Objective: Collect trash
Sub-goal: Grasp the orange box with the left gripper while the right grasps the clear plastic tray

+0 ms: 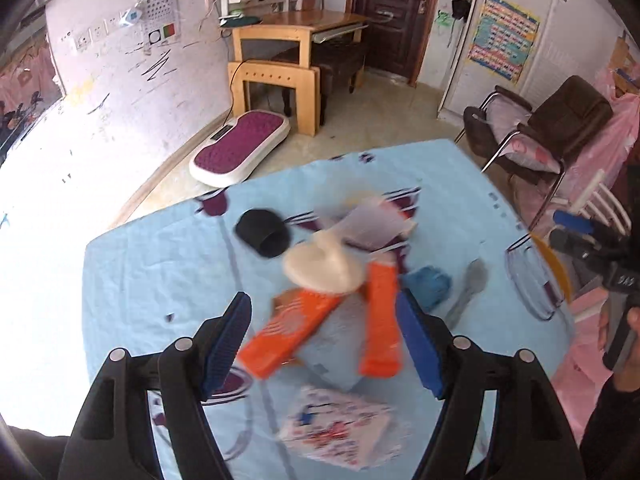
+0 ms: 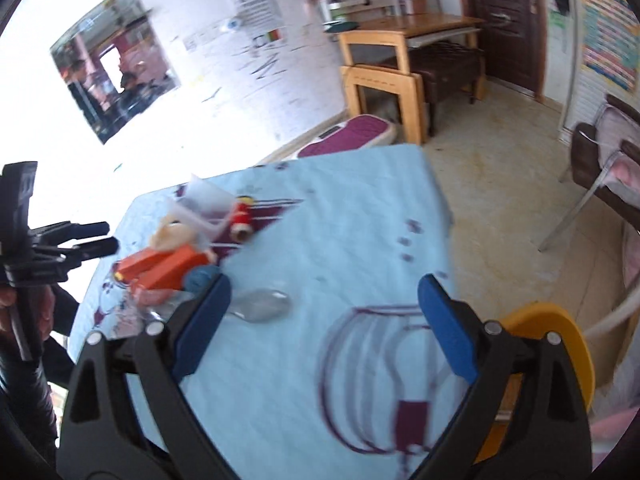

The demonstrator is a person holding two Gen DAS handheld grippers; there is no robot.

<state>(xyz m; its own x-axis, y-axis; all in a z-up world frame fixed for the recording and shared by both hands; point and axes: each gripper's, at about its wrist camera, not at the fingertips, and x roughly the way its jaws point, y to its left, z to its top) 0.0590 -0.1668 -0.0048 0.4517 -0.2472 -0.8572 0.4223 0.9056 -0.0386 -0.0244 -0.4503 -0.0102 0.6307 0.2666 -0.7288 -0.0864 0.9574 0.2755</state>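
Between the spread fingers of the left gripper [image 1: 326, 322], lower on the worktop [image 1: 160, 264], lies the trash: two orange boxes [image 1: 288, 330], a cream lid [image 1: 320, 266] and a printed packet [image 1: 336, 430]; their print is too blurred to read. Only this view shows the black cup [image 1: 262, 232]. From the right gripper [image 2: 322, 314], wide apart and empty, the pile sits to the left; only here a red spool [image 2: 242, 214] appears.

Blurred and cut off

We can't read the smeared printed wrapper [image 1: 336, 428]; the yellow chair [image 2: 560, 344] hides behind our right jaws.
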